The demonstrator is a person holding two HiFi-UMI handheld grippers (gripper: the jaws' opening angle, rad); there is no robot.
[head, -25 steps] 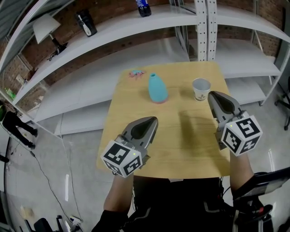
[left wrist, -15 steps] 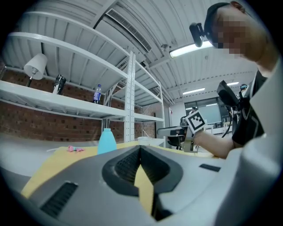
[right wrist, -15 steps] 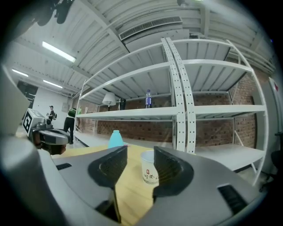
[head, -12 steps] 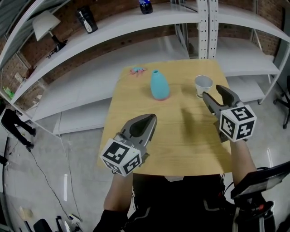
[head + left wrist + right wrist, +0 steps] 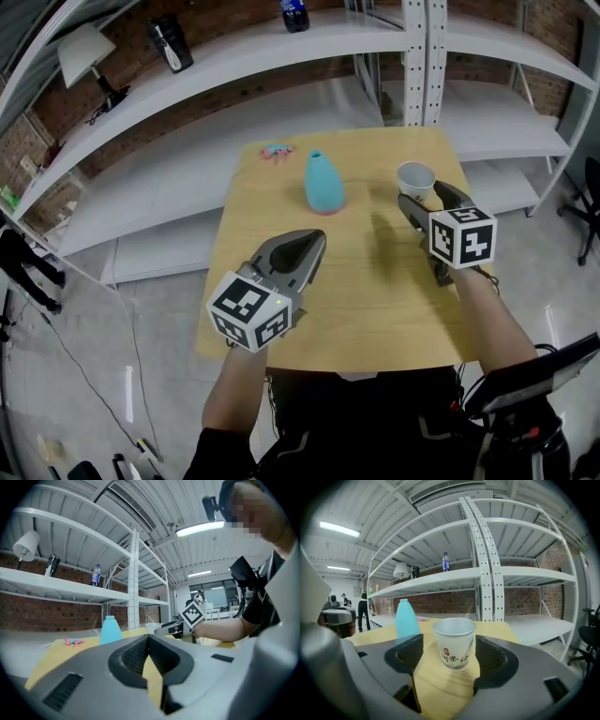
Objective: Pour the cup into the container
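A white paper cup (image 5: 415, 178) with printed characters stands upright near the right far corner of the wooden table (image 5: 356, 300). The container, a light blue vase (image 5: 324, 182), stands left of it. My right gripper (image 5: 424, 198) is low just in front of the cup. Its jaws have just been opening, and in the right gripper view the cup (image 5: 454, 639) stands between the two tips with a gap on each side. My left gripper (image 5: 305, 247) hovers over the table's near middle, shut and empty. The cup's contents are hidden.
A small pink object (image 5: 278, 151) lies at the table's far left corner. White metal shelving (image 5: 412, 56) runs behind the table, with a bottle (image 5: 293, 14) and a lamp (image 5: 80, 52) on it. The table's right edge is close to my right gripper.
My right gripper has gone forward and down to the cup, and its jaws have gone from shut to wide apart. The left gripper has stayed in place.
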